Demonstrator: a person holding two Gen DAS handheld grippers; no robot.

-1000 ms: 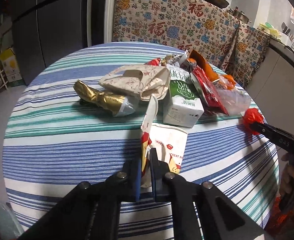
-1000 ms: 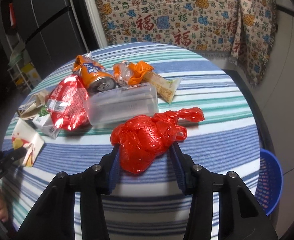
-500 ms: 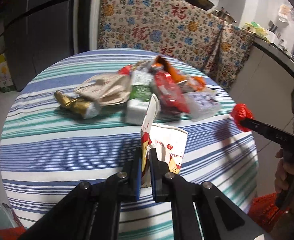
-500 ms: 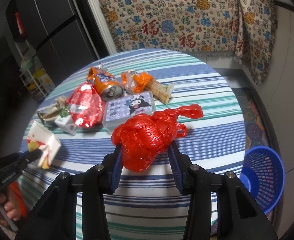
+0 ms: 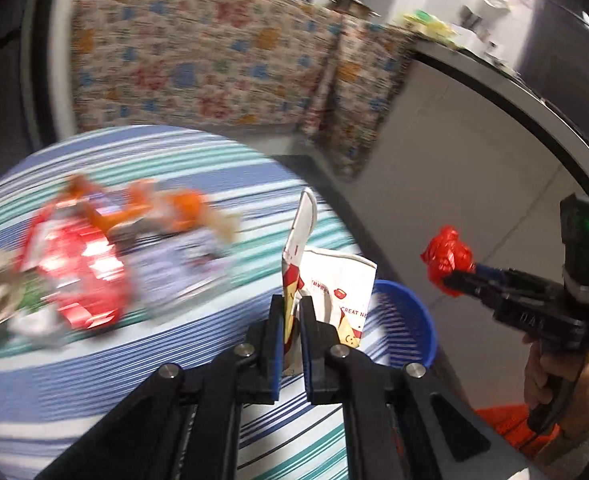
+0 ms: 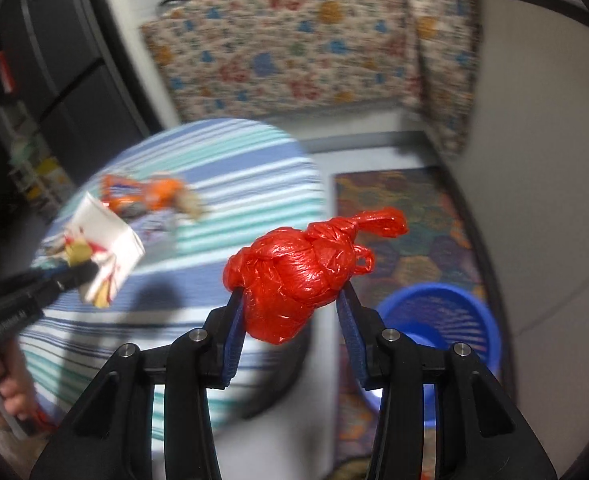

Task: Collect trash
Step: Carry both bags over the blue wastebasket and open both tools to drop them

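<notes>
Both grippers are carrying trash off the counter toward the blue bin.

The left gripper is pinching a flattened paper carton between pads pressed nearly together, and the right gripper is clamping a knotted red bag, jaws partly spread around its bulk. A second ago both pieces were hanging just above the striped counter; now both hands are swinging out past its edge, and the bin on the floor is showing below the bag and just behind the carton. The other litter, a red wrapper and orange packets, is staying on the counter, blurred. Dropping both pieces in looks like the next step; more rounds will be needed.
</notes>
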